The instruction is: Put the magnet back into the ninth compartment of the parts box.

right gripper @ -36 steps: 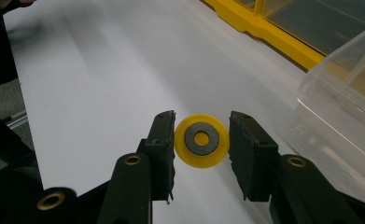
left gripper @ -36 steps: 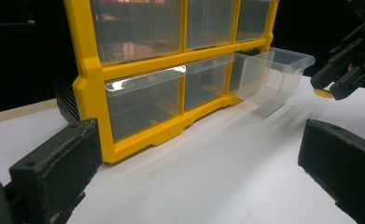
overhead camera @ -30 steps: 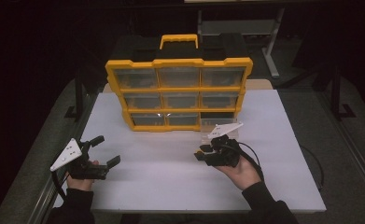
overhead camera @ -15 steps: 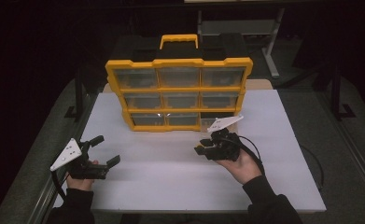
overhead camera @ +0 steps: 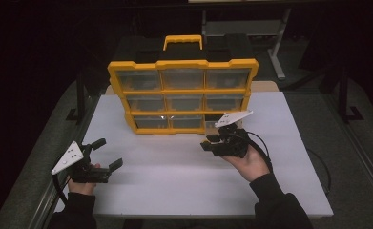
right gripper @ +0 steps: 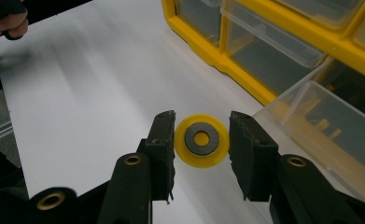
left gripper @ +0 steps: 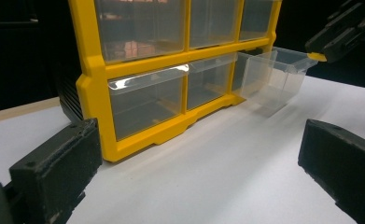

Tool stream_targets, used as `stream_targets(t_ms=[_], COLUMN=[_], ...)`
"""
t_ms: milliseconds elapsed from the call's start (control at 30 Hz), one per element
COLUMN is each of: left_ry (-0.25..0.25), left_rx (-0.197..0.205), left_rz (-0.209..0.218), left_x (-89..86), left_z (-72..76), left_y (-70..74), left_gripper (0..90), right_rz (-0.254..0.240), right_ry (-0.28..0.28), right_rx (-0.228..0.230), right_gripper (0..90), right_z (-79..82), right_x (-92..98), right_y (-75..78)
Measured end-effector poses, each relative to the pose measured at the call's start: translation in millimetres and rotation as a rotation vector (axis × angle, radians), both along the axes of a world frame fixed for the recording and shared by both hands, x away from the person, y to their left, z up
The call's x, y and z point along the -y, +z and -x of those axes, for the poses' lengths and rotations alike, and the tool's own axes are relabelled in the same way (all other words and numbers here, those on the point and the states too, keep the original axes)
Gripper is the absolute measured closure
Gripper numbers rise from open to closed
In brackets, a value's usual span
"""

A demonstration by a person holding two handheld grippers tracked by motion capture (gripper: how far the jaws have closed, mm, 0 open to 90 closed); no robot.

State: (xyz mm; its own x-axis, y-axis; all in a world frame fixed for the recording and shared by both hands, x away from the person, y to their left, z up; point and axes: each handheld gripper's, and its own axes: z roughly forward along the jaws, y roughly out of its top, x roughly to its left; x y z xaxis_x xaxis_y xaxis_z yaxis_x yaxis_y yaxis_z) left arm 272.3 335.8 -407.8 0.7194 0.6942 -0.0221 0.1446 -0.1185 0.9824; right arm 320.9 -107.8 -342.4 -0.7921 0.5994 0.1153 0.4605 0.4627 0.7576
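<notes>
Right gripper view: right gripper point(right gripper: 201, 140) fingers grip a yellow disc point(right gripper: 201, 139); left gripper point(left gripper: 194, 168) fingers gape wide, empty.

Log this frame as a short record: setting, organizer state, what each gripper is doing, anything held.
setting: white table, dark surroundings
organizer: yellow organizer standing upright, three rows of clear drawers, handle on top
pulled-out drawer: bottom-row clear drawer at the right gripper's end drawn out, others in
left gripper: left gripper low over the table near the person's side, jaws wide apart, nothing between them
right gripper: right gripper beside the pulled-out drawer, closed on the yellow disc
held item: yellow disc with a grey ring in its middle, pinched at its rim
</notes>
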Motion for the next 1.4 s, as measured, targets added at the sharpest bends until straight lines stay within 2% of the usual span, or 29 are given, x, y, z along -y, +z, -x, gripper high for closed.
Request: stream_targets(t_ms=[633,1100,1400], left_ry=[-0.003,-0.008,-0.022], left_rx=[0.002,0.0,-0.007], left_rz=[0.002,-0.001,-0.006], left_x=[0.2,1.0,2.9], left_z=[-0.3,-0.6,-1.5], left_y=[0.0,-0.3,-1.2], left_gripper=[0.0,0.0,0.0], right_rz=[0.014,0.017,0.008], right_ry=[-0.041,-0.099,-0.135], right_rx=[-0.003,-0.028,-0.027], right_gripper=[60.6,60.5,60.5], right_z=[-19.4,-35.5,-43.1], right_x=[8.6,24.2,32.3], right_y=[16.7,13.2,10.8])
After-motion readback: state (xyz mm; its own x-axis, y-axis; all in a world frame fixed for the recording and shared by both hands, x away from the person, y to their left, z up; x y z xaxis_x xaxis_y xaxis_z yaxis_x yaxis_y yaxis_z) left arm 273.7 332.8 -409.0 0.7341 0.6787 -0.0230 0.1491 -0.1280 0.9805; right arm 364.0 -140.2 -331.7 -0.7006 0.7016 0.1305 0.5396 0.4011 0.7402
